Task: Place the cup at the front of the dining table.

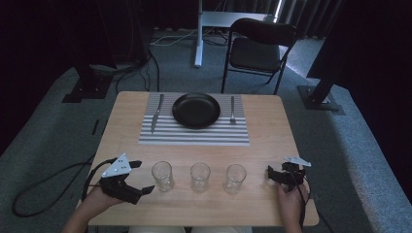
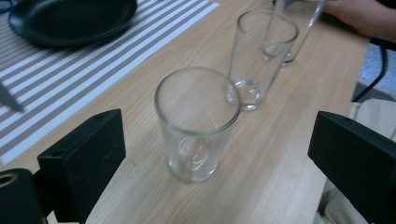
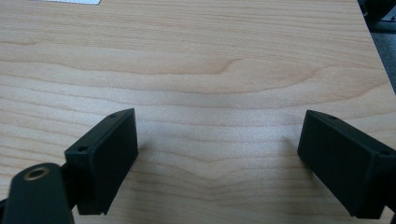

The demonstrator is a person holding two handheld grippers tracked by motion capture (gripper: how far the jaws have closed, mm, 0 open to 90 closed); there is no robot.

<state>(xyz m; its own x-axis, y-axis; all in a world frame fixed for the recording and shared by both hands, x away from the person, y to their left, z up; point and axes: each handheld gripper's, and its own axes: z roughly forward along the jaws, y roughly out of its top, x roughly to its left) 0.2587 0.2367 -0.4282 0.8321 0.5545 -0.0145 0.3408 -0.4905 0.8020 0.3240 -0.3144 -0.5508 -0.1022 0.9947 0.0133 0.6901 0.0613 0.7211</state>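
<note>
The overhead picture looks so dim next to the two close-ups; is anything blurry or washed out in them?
High view: dark, the room's edges nearly black, only the table lit. Left gripper view: brighter, the nearest glass fairly sharp, the farthest glass and black plate soft. Right gripper view: evenly lit wood grain, a pale sheen mid-frame.

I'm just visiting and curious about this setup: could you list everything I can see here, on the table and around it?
Glasses: three, clear, in a row along the near edge of the table.
Plate: one, black, on the placemat.
Placemat: one, grey and white stripes, far half of the table.
Knife: one, silver, left of the plate.
Fork: one, silver, right of the plate.
Table: one, light wood.
Chair: one, black, beyond the table.
Left gripper: black, open, beside the leftmost glass.
Right gripper: black, open, right of the glasses.
</note>
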